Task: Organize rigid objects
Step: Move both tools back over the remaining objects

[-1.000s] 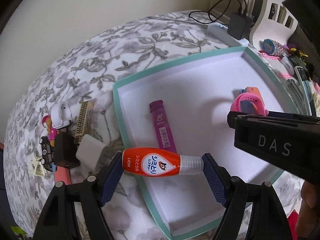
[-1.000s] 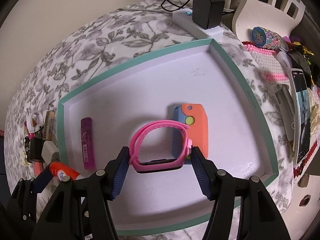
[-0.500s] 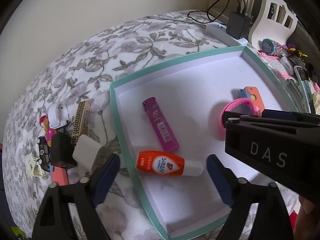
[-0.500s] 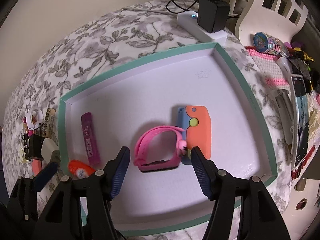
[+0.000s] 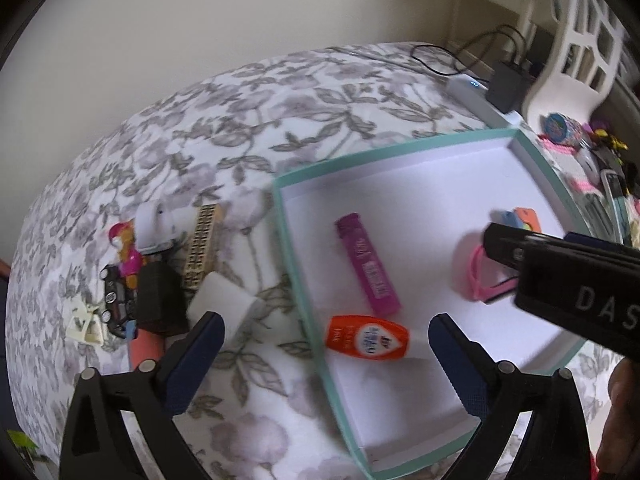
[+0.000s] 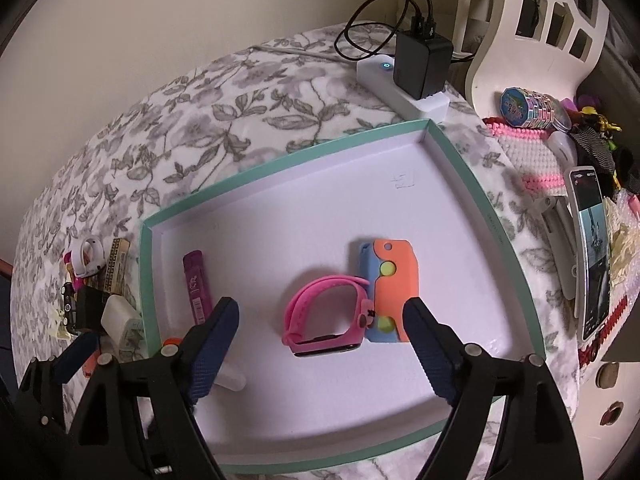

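Tray (image 6: 460,156) on the flowered bed holds four items: purple stick (image 5: 368,264), orange bottle (image 5: 366,338), pink watch (image 6: 326,316), orange case (image 6: 394,288). Both the left gripper (image 5: 326,354) and right gripper (image 6: 320,338) hover wide and empty; a cluster of small items (image 5: 156,276) outside awaits sorting.

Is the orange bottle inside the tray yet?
Yes. The orange bottle lies on its side inside the tray, free of the open left gripper.

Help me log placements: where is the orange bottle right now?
In the left wrist view the orange bottle lies inside the teal-rimmed tray, in its near left part beside the rim, just below the purple tube and between the open left tongs.
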### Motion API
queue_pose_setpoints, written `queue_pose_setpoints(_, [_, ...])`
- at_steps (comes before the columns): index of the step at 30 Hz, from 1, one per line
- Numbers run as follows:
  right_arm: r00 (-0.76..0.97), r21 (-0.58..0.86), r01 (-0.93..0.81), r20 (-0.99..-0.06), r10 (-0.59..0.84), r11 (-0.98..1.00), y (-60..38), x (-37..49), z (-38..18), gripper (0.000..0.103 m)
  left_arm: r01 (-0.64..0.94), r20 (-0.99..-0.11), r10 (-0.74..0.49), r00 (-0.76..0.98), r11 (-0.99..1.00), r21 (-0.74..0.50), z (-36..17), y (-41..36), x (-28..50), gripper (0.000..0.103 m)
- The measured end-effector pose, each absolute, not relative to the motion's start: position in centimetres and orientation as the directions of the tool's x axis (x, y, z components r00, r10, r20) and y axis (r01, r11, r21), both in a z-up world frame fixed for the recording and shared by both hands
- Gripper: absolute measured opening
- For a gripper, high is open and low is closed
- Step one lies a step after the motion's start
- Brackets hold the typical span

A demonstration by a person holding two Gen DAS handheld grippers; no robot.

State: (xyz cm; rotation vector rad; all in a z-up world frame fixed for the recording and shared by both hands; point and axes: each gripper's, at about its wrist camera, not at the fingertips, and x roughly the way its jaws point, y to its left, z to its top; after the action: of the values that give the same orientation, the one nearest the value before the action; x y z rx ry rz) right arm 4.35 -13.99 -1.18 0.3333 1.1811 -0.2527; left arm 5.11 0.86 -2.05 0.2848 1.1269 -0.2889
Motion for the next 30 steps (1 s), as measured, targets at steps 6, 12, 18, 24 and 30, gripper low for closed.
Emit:
queue_pose_setpoints(6, [0.368,0.110,0.349,-0.929,-0.028,0.931,-13.6,4.5,-1.2,0.085,0.300,-0.909,-0.050,0.414,0.950,0.085,-1.7,3.5,6.0,0.103])
queue_pose_setpoints(12, [0.376,0.099,0.330,-0.926,-0.034,0.939,-12.6,4.8,-1.1,0.086,0.198,-0.918,-0.038,0.395,0.979,0.045,-1.4,7.5,7.2,0.103])
queue_pose_setpoints(18, [0.389,0.128,0.247,-0.921,0.023,0.961,-9.4,5.7,-1.2,0.086,-0.025,-0.907,-0.021,0.421,0.999,-0.035,0.1,15.7,8.8,0.103])
queue_pose_setpoints(24, [0.402,0.152,0.132,-0.912,0.088,0.980,-4.4,6.4,-0.9,0.086,-0.209,-0.913,0.048,0.406,0.977,-0.042,0.1,23.4,9.2,0.103])
queue_pose_setpoints(30, [0.412,0.140,0.018,-0.903,0.120,0.990,0.6,7.0,-0.9,0.086,-0.301,-0.917,0.058,0.394,0.951,-0.069,-0.4,28.1,8.9,0.103])
